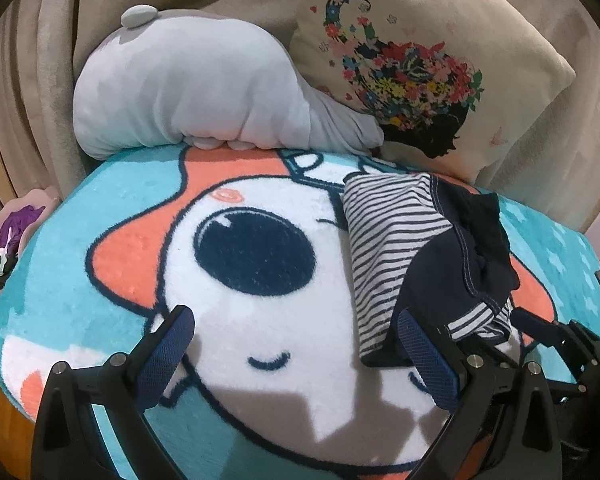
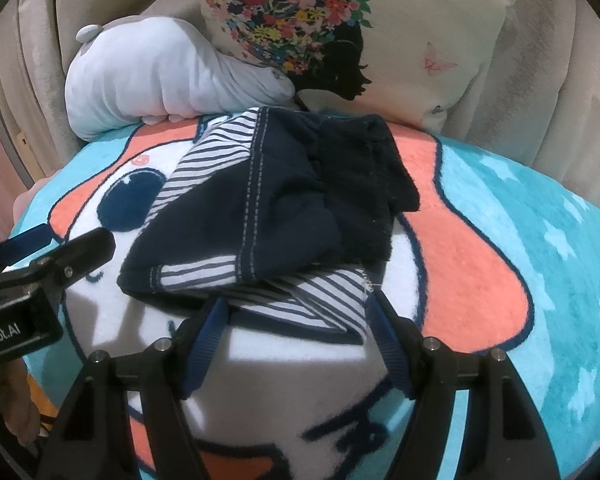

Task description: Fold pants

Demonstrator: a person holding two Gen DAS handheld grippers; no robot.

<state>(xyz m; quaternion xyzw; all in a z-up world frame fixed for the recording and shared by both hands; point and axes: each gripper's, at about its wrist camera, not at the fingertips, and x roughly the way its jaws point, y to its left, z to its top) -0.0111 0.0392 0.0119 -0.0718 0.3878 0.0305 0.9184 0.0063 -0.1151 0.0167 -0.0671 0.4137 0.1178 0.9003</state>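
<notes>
On the cartoon blanket (image 2: 500,240), toward its far edge just before the floral cushion (image 2: 420,40) and the grey plush (image 2: 160,76), lie the pants (image 2: 268,208), bunched rather than flat; navy cloth with pale stitched seams lies over a navy-and-white striped lining, one striped flap spilling toward the near side; the right gripper (image 2: 296,332) has its jaws spread wide about that striped near edge, gripping nothing; the left gripper (image 1: 296,352) is likewise wide open and empty, just left of the heap. My judgement: folding is at its start, the garment not yet smoothed; the next move calls for pinching the near hem and drawing it flat, taking care not to catch the blanket's pile.
</notes>
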